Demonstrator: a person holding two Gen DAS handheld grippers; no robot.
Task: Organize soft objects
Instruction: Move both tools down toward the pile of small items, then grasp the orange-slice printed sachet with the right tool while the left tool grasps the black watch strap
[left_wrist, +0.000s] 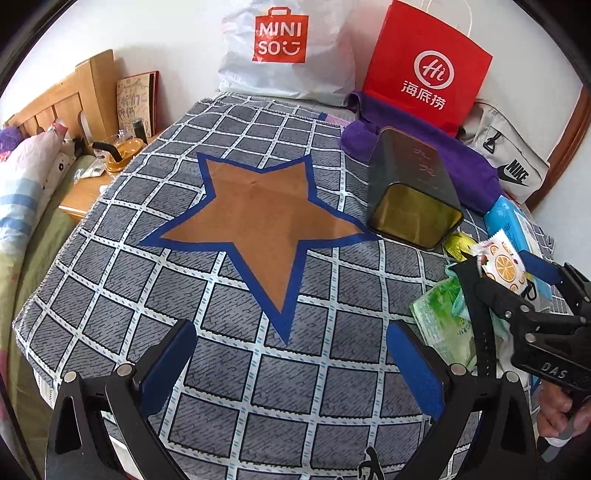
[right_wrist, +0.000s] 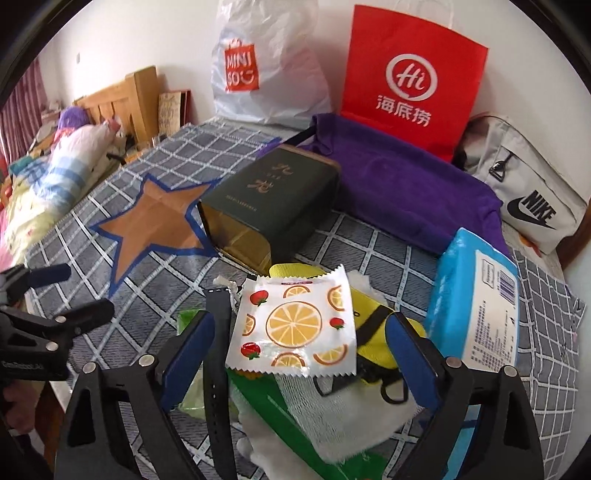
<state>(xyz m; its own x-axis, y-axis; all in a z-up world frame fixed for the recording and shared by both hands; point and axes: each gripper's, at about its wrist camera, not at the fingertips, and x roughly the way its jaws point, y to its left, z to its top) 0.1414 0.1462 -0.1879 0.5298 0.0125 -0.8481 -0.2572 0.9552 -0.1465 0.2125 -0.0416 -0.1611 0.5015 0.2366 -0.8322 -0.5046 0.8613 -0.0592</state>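
A white sachet (right_wrist: 295, 325) printed with orange slices and strawberries tops a pile of soft items: a yellow pouch (right_wrist: 373, 332), white gauze (right_wrist: 321, 402), a green packet (left_wrist: 439, 321) and a black strap (right_wrist: 218, 350). My right gripper (right_wrist: 303, 321) stands open astride the sachet, with neither pad touching it; the left wrist view shows the right gripper (left_wrist: 506, 269) at the right edge. My left gripper (left_wrist: 291, 332) is open and holds nothing, over the checked cloth (left_wrist: 110, 295) just below the brown star (left_wrist: 258, 218). A dark green tin (right_wrist: 273, 203) lies on its side, mouth toward me.
A blue tissue pack (right_wrist: 476, 310) lies right of the pile, with a purple cloth (right_wrist: 406, 184) behind it. A red paper bag (right_wrist: 410, 74), a white Miniso bag (right_wrist: 266, 74) and a grey Nike bag (right_wrist: 528, 199) line the wall. A bed (left_wrist: 29, 192) and nightstand (left_wrist: 88, 192) sit left.
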